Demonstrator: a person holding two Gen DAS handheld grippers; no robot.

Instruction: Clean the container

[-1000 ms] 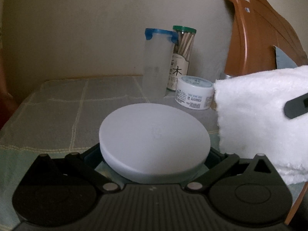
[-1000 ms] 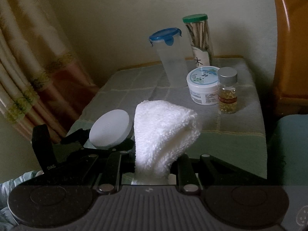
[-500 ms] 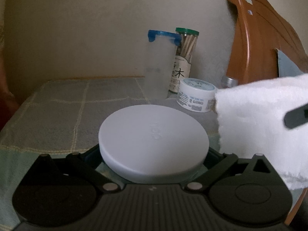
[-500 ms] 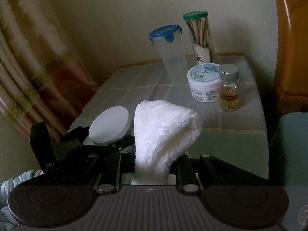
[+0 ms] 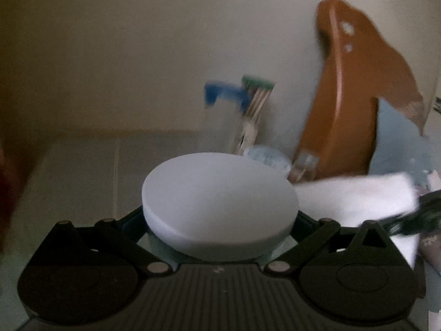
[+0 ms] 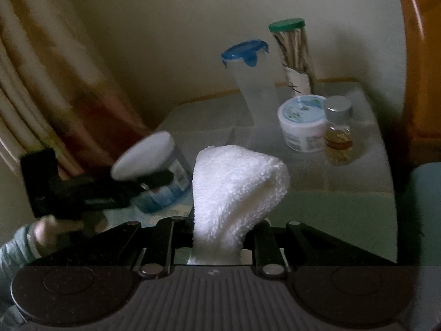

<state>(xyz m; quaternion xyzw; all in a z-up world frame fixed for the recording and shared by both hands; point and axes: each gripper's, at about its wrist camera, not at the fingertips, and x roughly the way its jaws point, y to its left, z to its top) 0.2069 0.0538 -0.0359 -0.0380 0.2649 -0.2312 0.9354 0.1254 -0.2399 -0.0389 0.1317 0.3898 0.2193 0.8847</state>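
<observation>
Container (image 6: 154,171) in left hand-held gripper (image 6: 132,184) seemingly tilts lid-left.

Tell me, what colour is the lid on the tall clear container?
Blue lid, clearest in the right wrist view.

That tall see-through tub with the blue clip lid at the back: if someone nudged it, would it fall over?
Probably fairly easily. The tall tub is narrow and stands upright on a cloth-covered table, so a push near its lid might tip it. It looks empty, so likely light. It stands close beside the toothpick jar, which might stop a fall that way.
</observation>
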